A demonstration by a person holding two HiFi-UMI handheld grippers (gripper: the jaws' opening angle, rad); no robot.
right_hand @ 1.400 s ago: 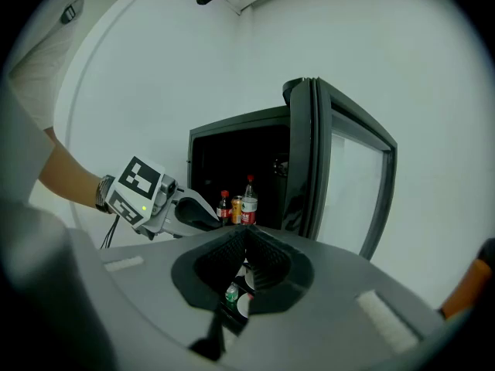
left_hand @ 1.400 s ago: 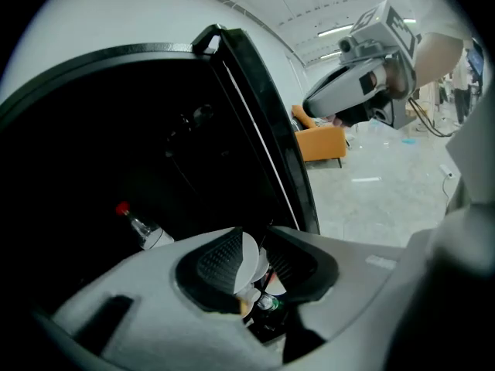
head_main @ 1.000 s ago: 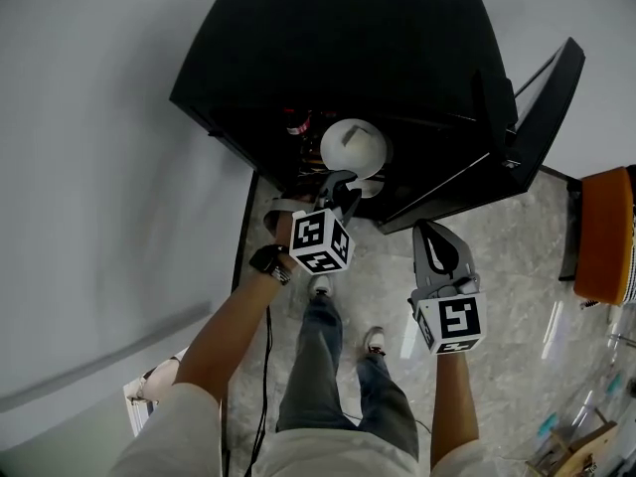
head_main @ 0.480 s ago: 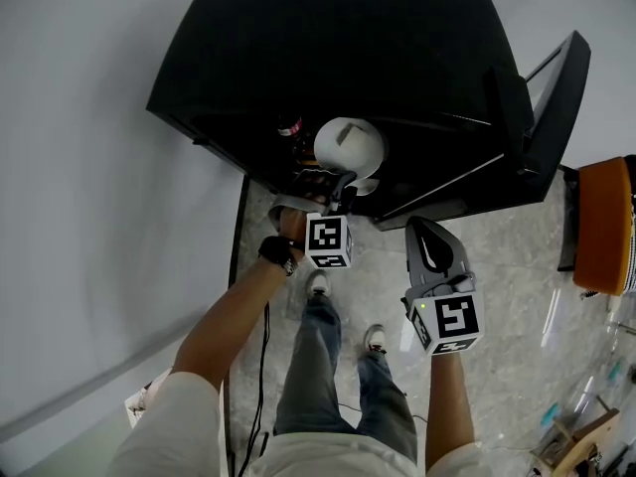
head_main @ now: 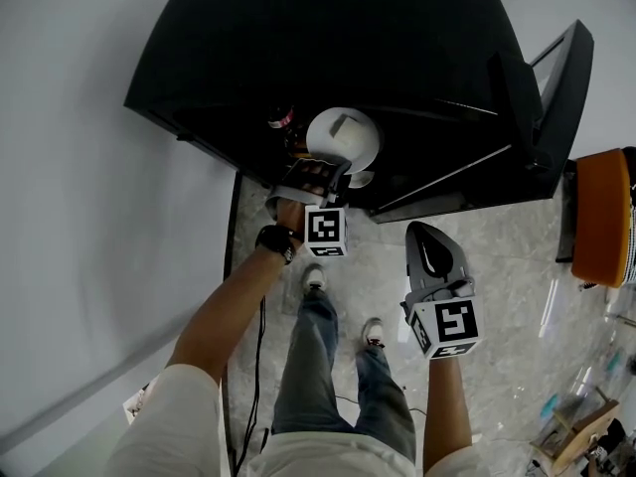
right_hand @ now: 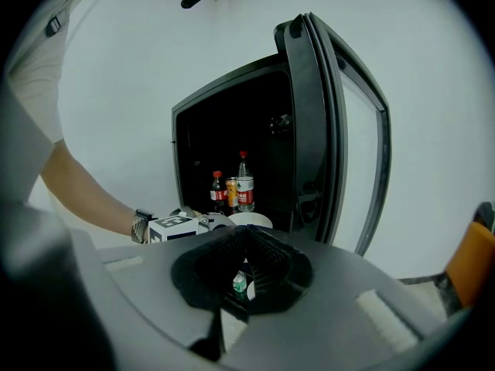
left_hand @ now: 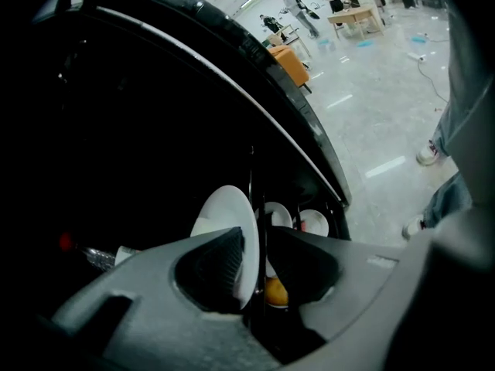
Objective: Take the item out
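Observation:
A white plate (head_main: 343, 137) stands on edge in a rack inside the open black cabinet (head_main: 298, 38). In the left gripper view the plate (left_hand: 224, 222) has its rim between the jaws. My left gripper (head_main: 316, 175) reaches into the cabinet. Its jaws (left_hand: 255, 242) are closing, and the pads sit tight against the plate's rim. My right gripper (head_main: 429, 232) hangs shut and empty over the floor in front of the cabinet, apart from the plate. From the right gripper view the plate (right_hand: 249, 220) shows low in the cabinet, beyond the shut pads (right_hand: 246, 234).
Bottles and a can (right_hand: 236, 184) stand at the cabinet's back left. Two small white bowls (left_hand: 298, 221) and an orange thing (left_hand: 274, 291) lie behind the plate. The cabinet door (head_main: 556, 97) swings open at the right, with an orange chair (head_main: 606, 217) beyond it. The person's legs stand below.
My left gripper has pushed further up into the cabinet toward the plate. The right gripper has barely shifted.

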